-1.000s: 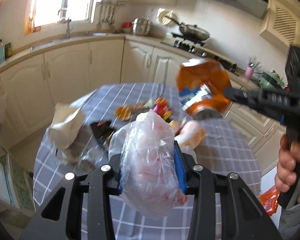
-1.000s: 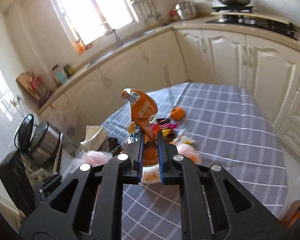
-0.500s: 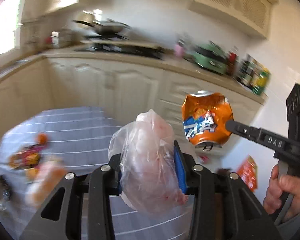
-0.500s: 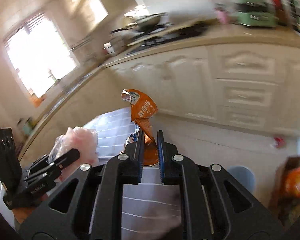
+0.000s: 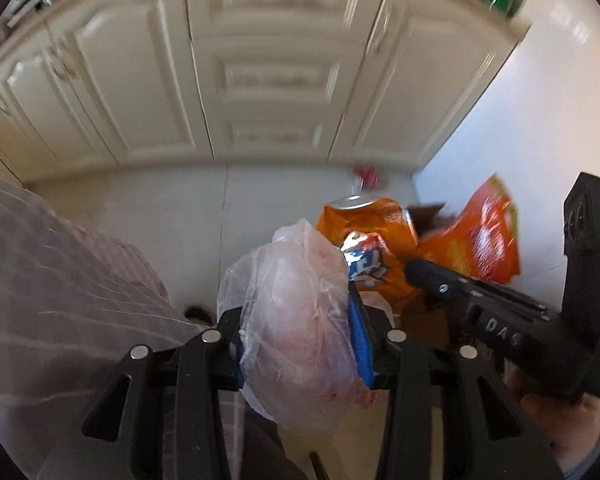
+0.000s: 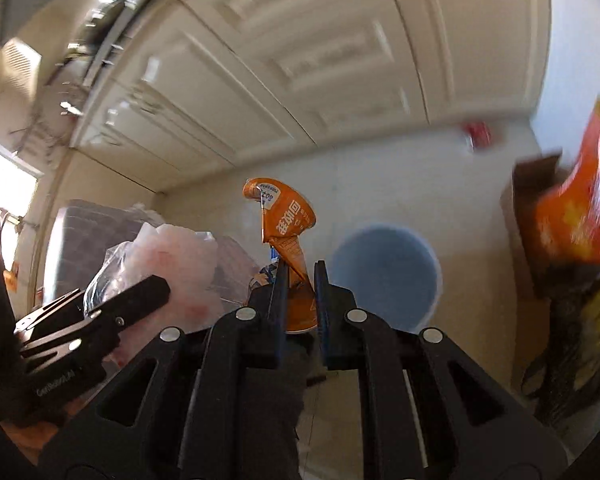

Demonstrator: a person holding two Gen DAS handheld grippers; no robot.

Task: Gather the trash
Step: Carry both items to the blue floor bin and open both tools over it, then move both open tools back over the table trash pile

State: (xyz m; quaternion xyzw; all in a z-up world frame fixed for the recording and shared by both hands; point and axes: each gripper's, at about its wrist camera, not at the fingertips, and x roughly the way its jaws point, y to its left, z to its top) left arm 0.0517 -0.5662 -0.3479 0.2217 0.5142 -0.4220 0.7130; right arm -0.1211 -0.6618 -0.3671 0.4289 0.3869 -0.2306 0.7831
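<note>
Jaws clamp plastic bag, crushed can, bin below

Cream panelled cabinets meet a pale floor — window glare far left.

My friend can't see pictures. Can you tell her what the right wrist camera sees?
The right gripper pinches a crushed orange can above a blue bin on the kitchen floor. The left gripper holds a plastic bag; white cabinets stand behind.
</note>
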